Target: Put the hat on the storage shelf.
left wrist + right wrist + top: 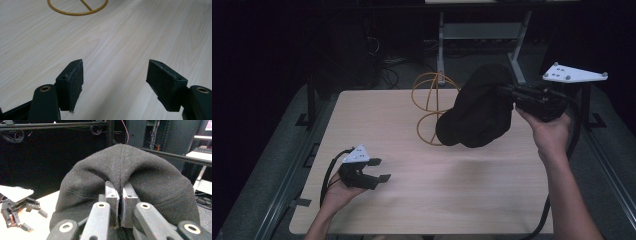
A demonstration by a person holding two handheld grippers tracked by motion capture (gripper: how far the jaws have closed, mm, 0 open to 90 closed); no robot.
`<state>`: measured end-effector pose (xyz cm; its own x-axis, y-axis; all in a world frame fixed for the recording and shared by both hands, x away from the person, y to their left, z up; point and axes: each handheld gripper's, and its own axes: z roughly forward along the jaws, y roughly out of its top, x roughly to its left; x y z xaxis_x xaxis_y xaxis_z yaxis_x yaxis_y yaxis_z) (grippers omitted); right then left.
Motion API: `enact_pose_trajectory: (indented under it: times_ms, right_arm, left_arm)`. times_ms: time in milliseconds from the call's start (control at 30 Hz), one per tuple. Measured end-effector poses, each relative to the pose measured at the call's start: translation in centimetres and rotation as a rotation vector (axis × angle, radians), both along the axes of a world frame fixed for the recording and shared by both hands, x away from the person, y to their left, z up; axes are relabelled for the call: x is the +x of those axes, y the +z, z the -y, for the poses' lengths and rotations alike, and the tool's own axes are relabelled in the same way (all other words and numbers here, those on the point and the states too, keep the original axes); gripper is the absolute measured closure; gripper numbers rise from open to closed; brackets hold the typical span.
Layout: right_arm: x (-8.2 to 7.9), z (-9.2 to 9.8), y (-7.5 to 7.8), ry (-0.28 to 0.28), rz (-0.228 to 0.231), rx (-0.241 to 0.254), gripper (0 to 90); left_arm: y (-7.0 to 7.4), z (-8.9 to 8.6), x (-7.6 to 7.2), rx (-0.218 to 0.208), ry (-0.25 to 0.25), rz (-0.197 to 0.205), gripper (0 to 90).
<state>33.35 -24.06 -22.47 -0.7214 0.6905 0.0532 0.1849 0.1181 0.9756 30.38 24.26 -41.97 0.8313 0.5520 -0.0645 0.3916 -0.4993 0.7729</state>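
**Black cap held up on the right, left tool released low over the surface**

While the person's right hand [551, 134] lifts its tool [512, 95] above the far right part of the surface [422, 200], the two pads of that tool are clenched on a fold of a black cap [479, 107]. From the right gripper view the pads [112, 195] sit almost together with a ridge of the dark fabric pinched between them, and the cap [150, 177] bulges up and over them in a rounded hump. Seen from above, the cap hangs off the surface, its lower edge in front of a yellow wire stand [429, 102] that rests toward the far middle of the surface. The cap overlaps the stand's right side in that view; whether they touch I cannot tell.

Near the left front corner, the left hand [337, 192] holds the left tool [379, 170] low over the wood. Its jaws are spread wide and nothing lies between them; the left gripper view shows bare pale wood between the two pads [75, 82], with the round base ring of the wire stand [75, 10] farther off at the top of that view
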Motion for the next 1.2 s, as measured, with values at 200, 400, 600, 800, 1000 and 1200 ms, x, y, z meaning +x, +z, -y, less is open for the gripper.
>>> enact_pose_trajectory:
  times_ms: [200,400,600,800,1000,1200]
  right_arm:
    - [1.0,-0.9,0.9,0.003,0.005,-0.01,86.1]
    - [1.9,-1.7,1.9,0.005,0.008,-0.029,86.0]
    - [2.8,-2.6,2.7,0.007,0.011,-0.047,86.0]
    - [3.8,-3.5,3.5,0.008,0.009,-0.064,86.0]
    - [5.2,-4.8,4.2,0.014,0.003,-0.078,86.0]
    - [6.8,-6.5,4.7,0.022,-0.013,-0.101,86.0]
  left_arm:
    - [-0.2,-0.1,-0.1,0.009,-0.002,0.0,29.1]
    - [-0.2,-0.3,-0.2,0.022,0.004,0.0,29.2]
    - [-0.2,-0.6,-0.1,0.018,0.013,0.006,29.2]
    - [-0.5,-0.8,0.0,0.023,0.017,-0.008,29.2]
    - [-0.7,-0.9,0.1,0.025,0.018,-0.015,29.1]
    - [-0.8,-1.0,0.3,0.02,0.021,-0.016,28.9]
